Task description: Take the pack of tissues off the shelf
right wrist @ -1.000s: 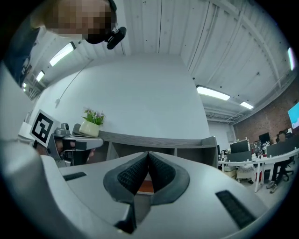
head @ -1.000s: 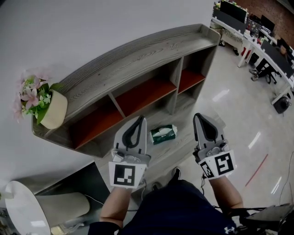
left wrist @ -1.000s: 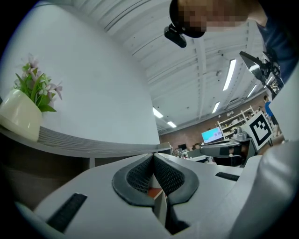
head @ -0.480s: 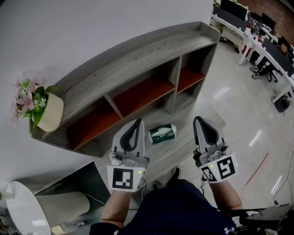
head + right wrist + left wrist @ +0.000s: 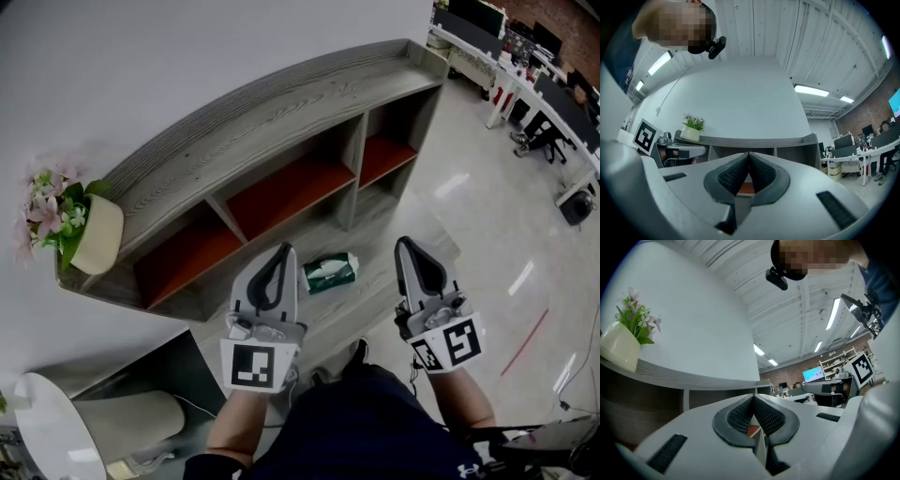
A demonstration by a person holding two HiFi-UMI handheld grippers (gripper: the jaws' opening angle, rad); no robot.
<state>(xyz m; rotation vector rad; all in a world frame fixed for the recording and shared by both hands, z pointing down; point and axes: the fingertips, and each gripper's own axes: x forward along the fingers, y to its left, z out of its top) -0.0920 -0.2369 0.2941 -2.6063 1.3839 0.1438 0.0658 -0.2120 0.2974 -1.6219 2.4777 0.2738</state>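
Well, head view, place: the pack of tissues (image 5: 330,273) lies on the lowest grey board of the shelf (image 5: 281,122), near that board's front edge and below the middle red-floored compartment.
Head view, bearing: the pack sits between the two tools, just beside the left gripper (image 5: 283,247) on its inner side and farther from the right gripper (image 5: 404,242). The left is the nearer (a short inward and downward reach looks enough, by my judgement).
Head view, long axis: it runs along the board's front edge, crosswise to the line both grippers point along.
Head view, materials: the pack is a soft green-and-white wrap, pillow-shaped, and likely to give under the pads. The shelf is grey wood-grain with a curved top board, and a cream flower pot (image 5: 97,234) stands at that board's left end.
Left gripper view, jaws: pressed together, ribbed black pads meeting, nothing between them. They would have to part before any grasp. The pot and top board show ahead, but the pack is out of sight.
Right gripper view, jaws: likewise closed and empty. The shelf's open compartments lie ahead, and the pack is not visible here either.
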